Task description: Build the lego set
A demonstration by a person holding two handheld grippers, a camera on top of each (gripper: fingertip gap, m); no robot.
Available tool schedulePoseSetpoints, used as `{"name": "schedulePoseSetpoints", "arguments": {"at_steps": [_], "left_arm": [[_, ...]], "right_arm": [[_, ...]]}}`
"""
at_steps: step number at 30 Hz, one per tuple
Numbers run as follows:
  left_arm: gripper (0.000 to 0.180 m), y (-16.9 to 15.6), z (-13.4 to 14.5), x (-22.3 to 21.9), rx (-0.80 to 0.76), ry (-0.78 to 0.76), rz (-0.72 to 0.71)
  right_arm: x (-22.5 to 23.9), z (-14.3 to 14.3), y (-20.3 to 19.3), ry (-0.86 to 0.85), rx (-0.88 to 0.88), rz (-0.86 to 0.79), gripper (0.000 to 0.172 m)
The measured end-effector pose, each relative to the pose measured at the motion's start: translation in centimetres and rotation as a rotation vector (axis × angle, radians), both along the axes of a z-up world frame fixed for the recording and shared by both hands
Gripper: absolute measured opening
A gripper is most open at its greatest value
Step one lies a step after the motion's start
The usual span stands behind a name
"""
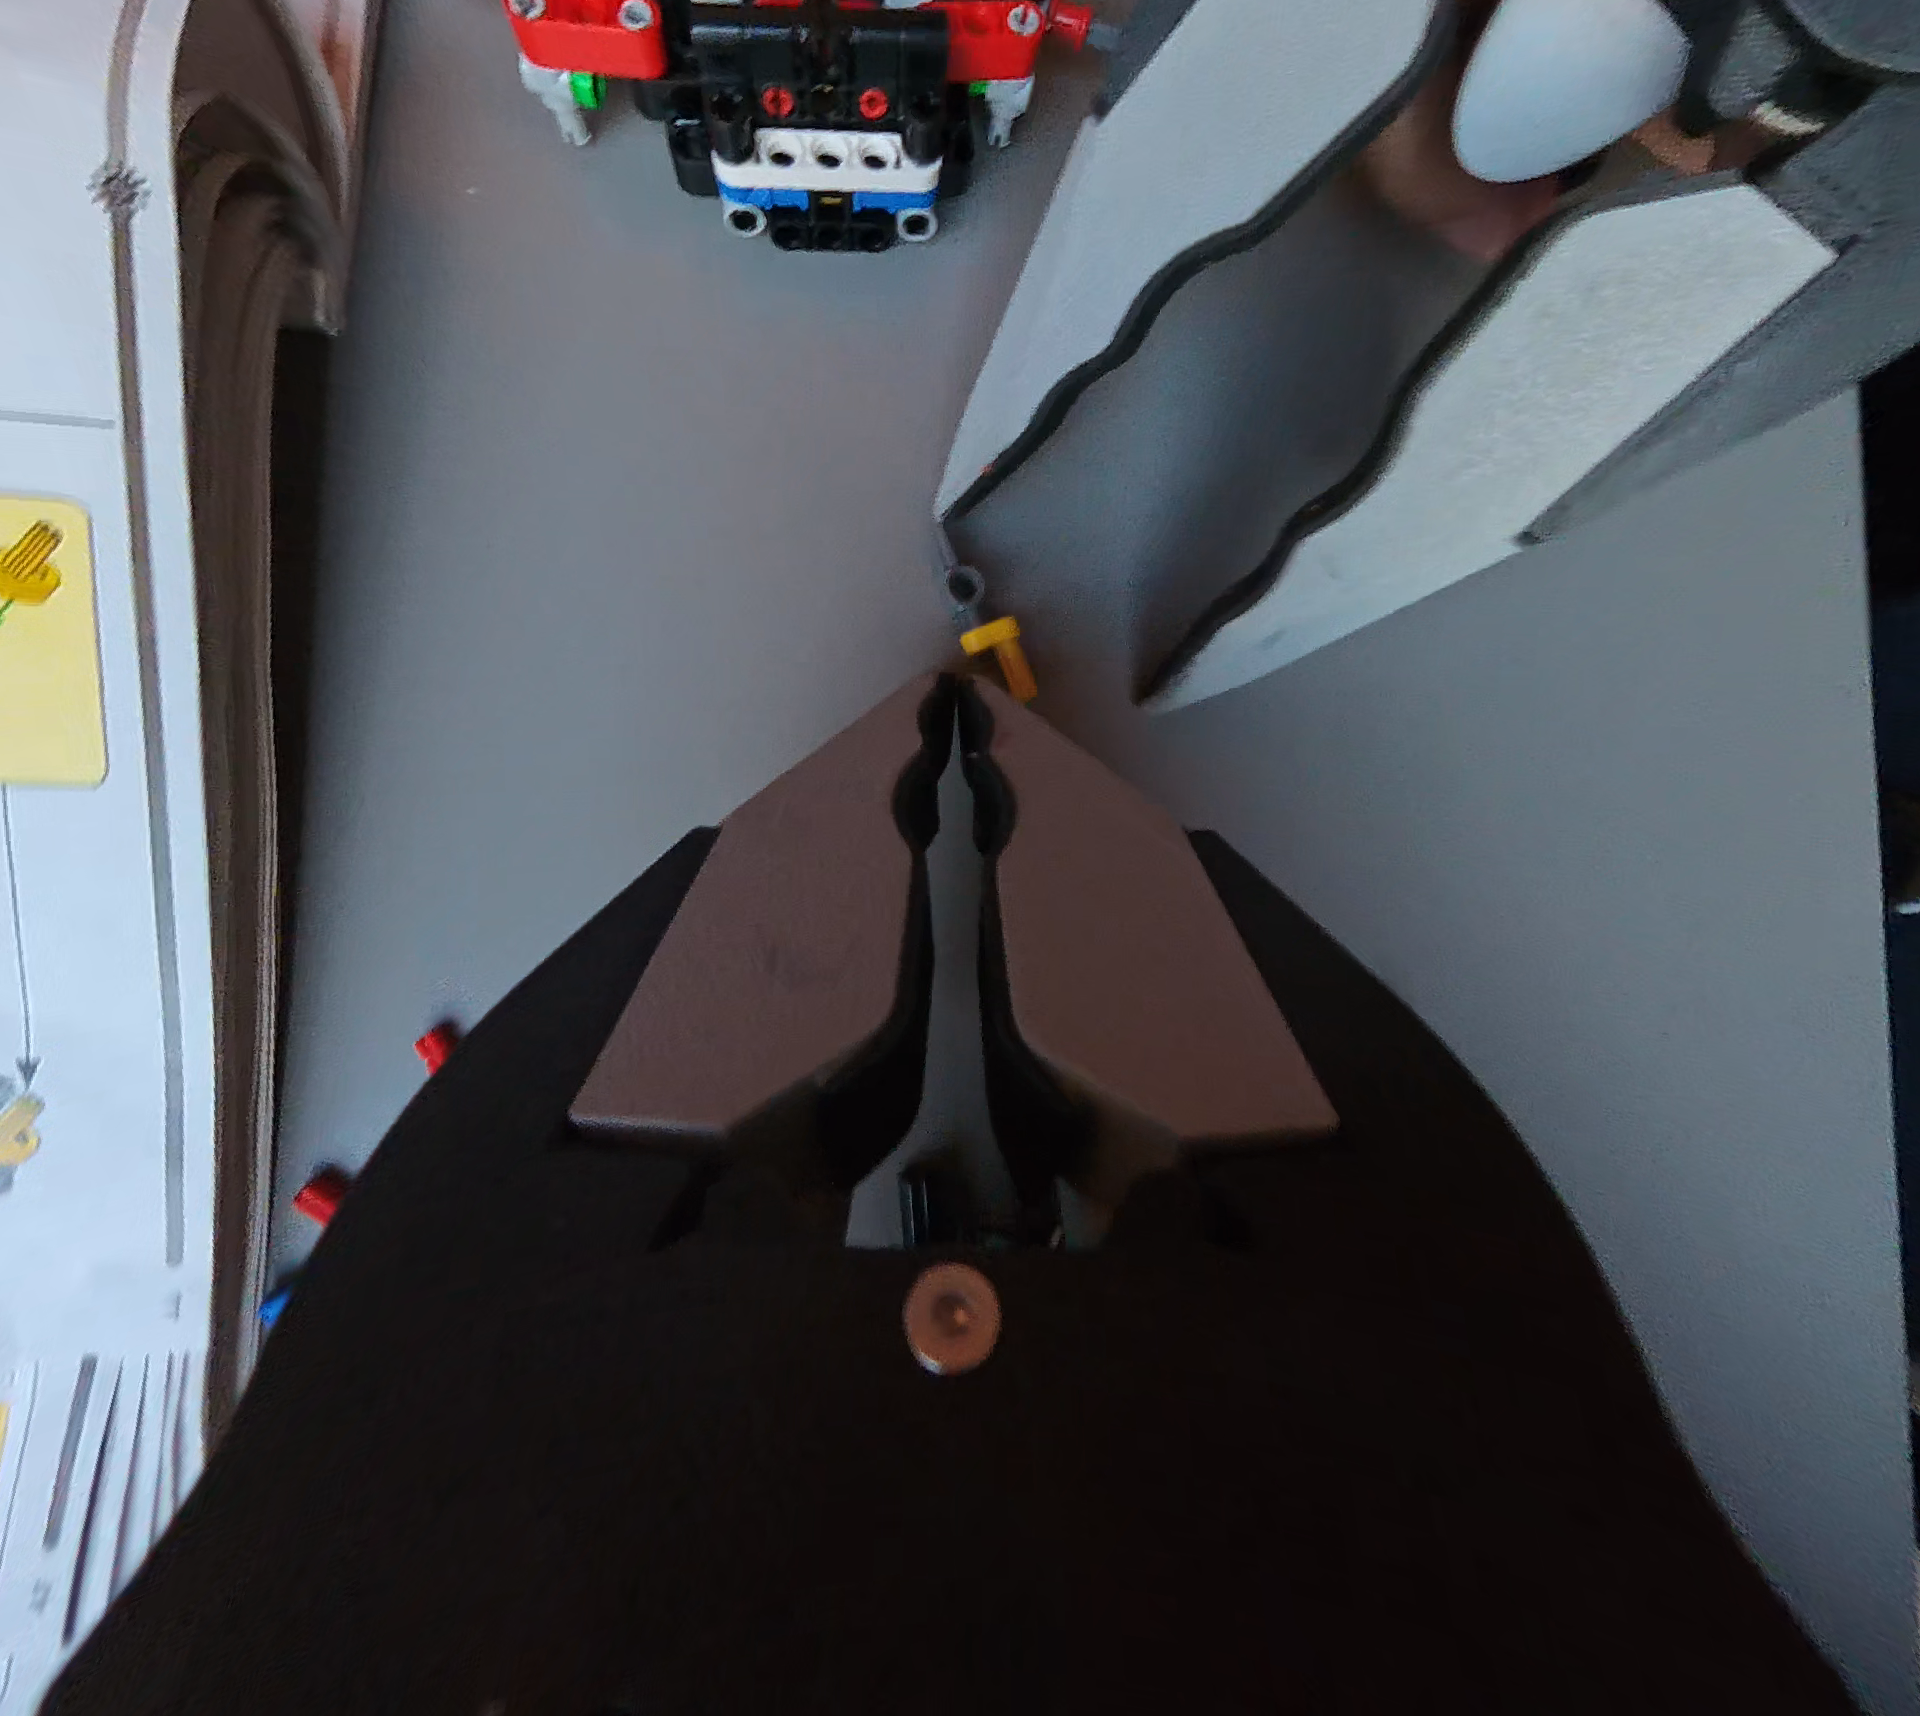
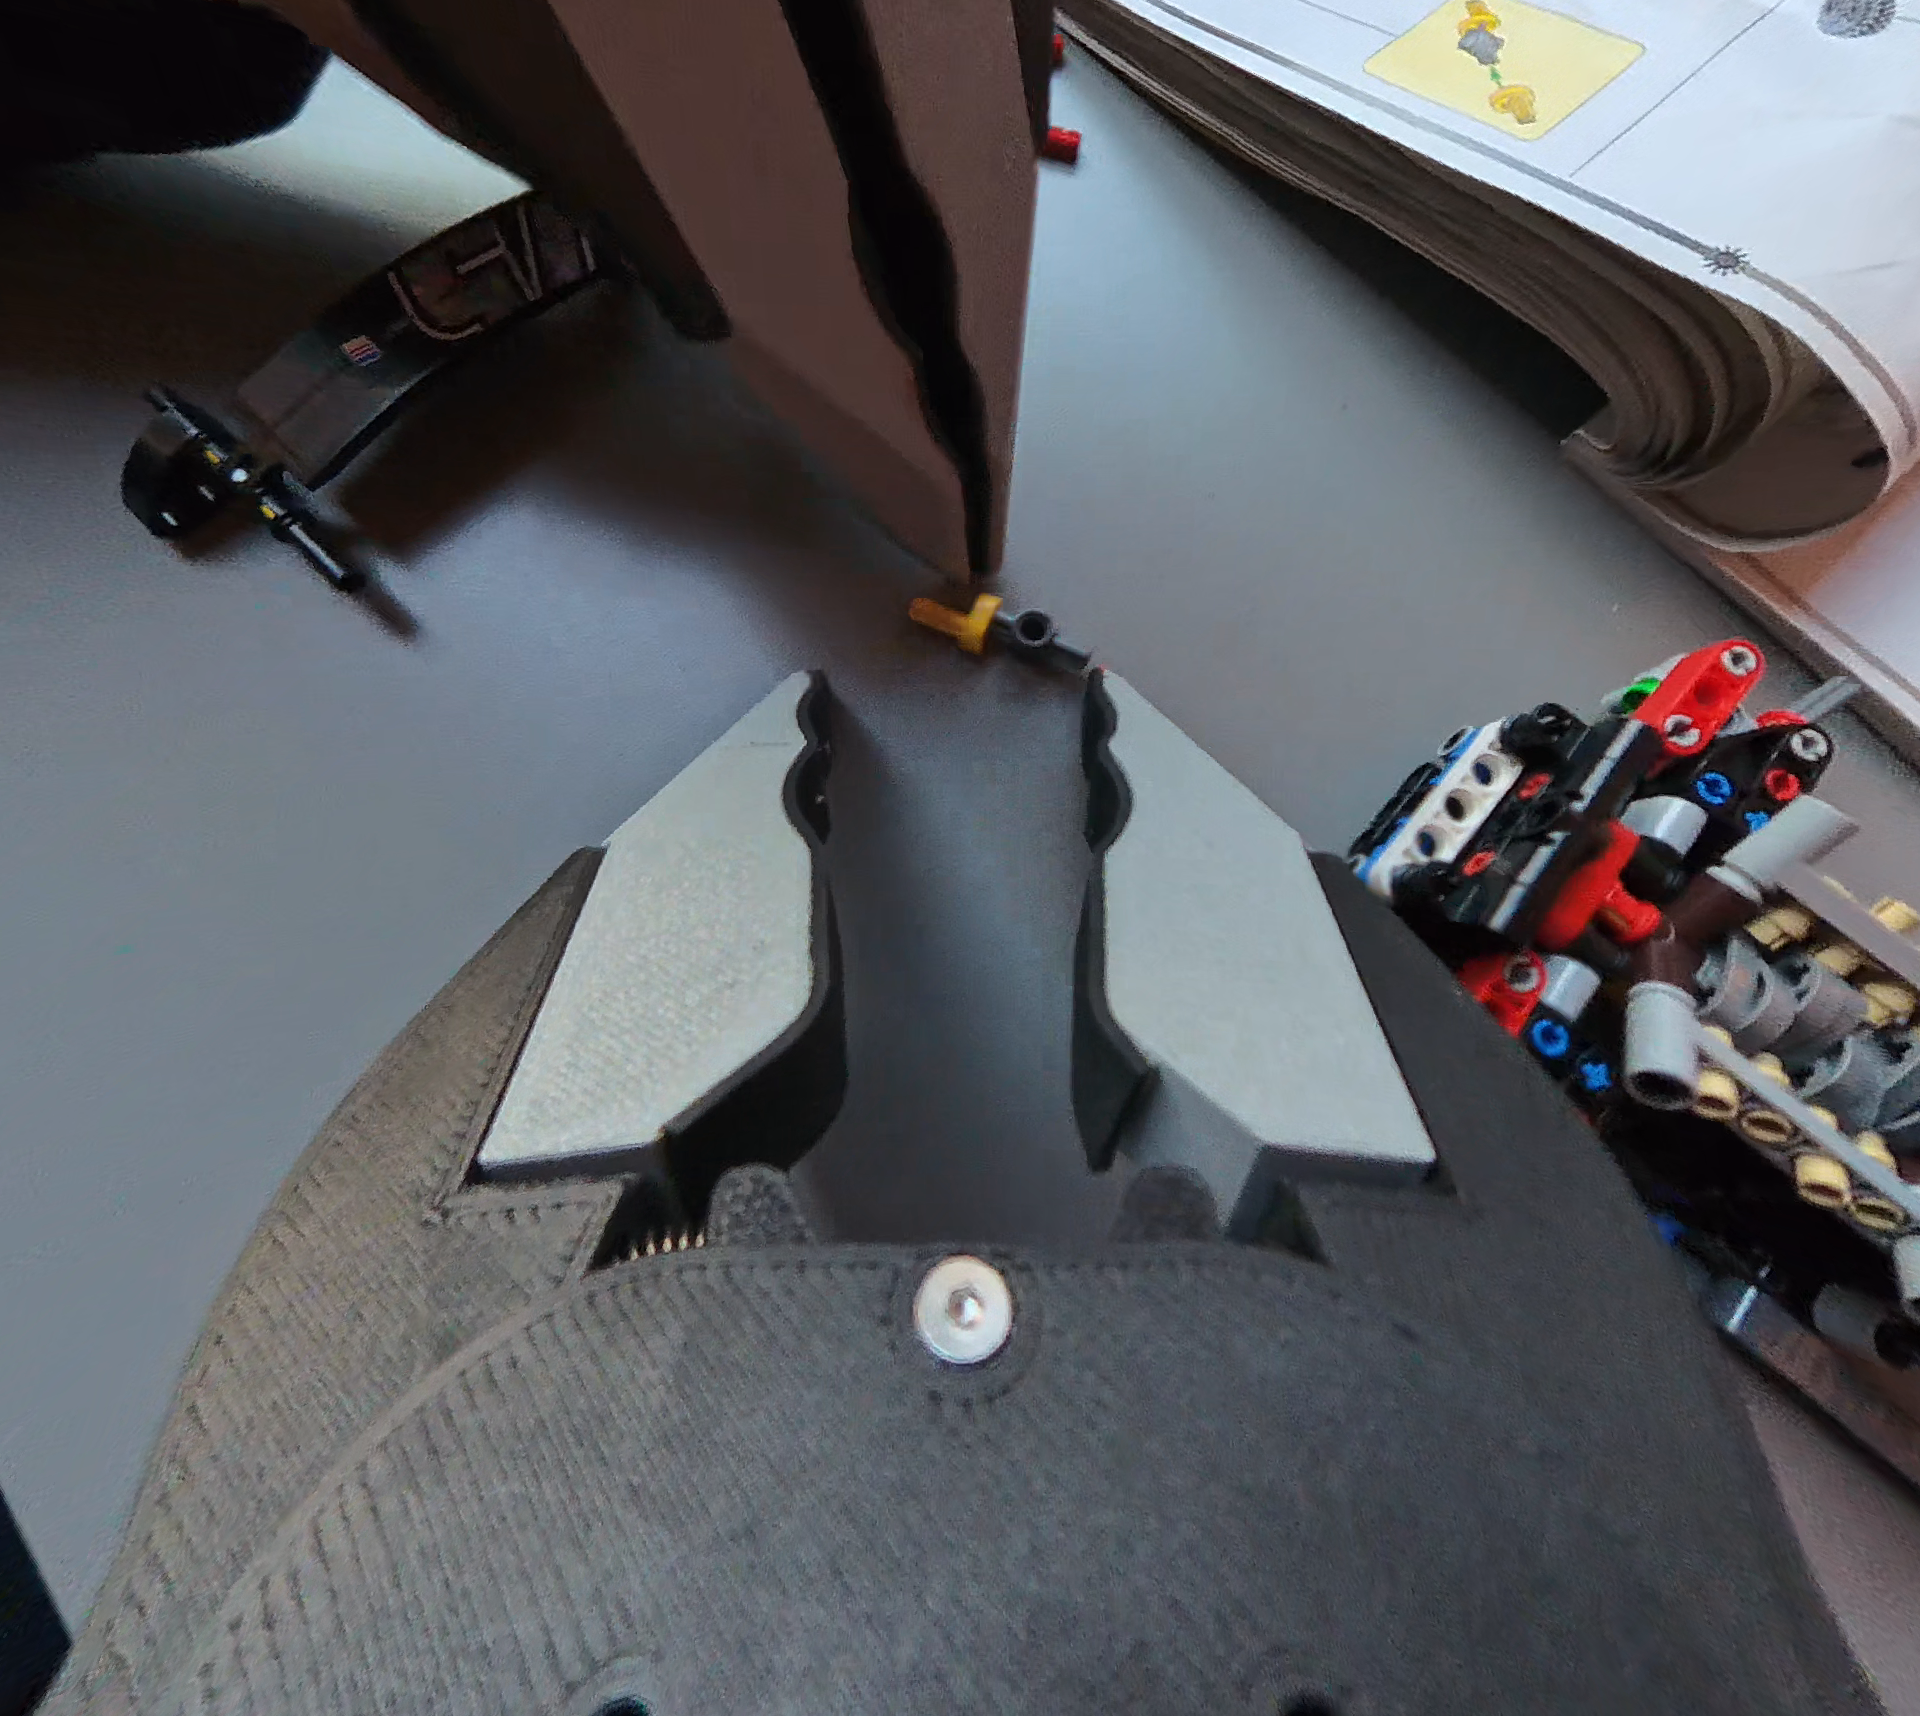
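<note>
Left gripper (image 1: 954, 692) is seen with its brown fingers (image 1: 831, 918) clenched tip to tip on nothing — the tips stand on the grey table (image 1: 623, 471), just beside a small yellow pin (image 1: 1000, 646), which lies flat and is not pinched. The pin is joined end to end with a dark grey connector (image 1: 964, 586); the pair rests on the table between the two grippers. Right gripper (image 2: 951, 695) is held released, its grey fingers (image 2: 717, 887) spread wide; one fingertip sits just at the far end of the connector, nothing lying between the pads. An open instruction booklet (image 2: 1558, 139) is spread nearby. A partly built brick model (image 1: 790, 45) in black, red and white stands well apart from the pin. A black curved panel piece (image 2: 416, 336) lies off to the side, loose red pins (image 1: 436, 1043) by the booklet edge. The pin-and-connector pair lies unlifted, apart from the model.
</note>
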State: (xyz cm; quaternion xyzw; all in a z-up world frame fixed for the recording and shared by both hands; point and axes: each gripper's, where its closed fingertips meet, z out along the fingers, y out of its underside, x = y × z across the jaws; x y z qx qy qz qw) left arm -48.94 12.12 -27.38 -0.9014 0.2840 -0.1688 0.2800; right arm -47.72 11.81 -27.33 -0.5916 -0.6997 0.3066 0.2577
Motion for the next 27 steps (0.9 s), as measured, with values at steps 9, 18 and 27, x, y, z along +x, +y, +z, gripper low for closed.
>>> {"name": "schedulePoseSetpoints", "arguments": {"at_steps": [9, 18, 27], "left_arm": [[0.000, -1.0, 0.1, 2.0, -0.055, -0.121, -0.011], [0.000, -0.7, 0.1, 1.1, -0.015, -0.123, 0.021], [0.005, 0.1, 0.5, -0.4, 0.031, -0.106, 0.071]], "right_arm": [[0.3, 0.2, -0.8, -0.006, -0.089, 0.161, 0.027], [1.2, 0.2, -1.0, 0.034, 0.080, 0.405, 0.042], [0.5, 0.4, -0.2, 0.069, 0.163, 0.573, 0.053]]}}
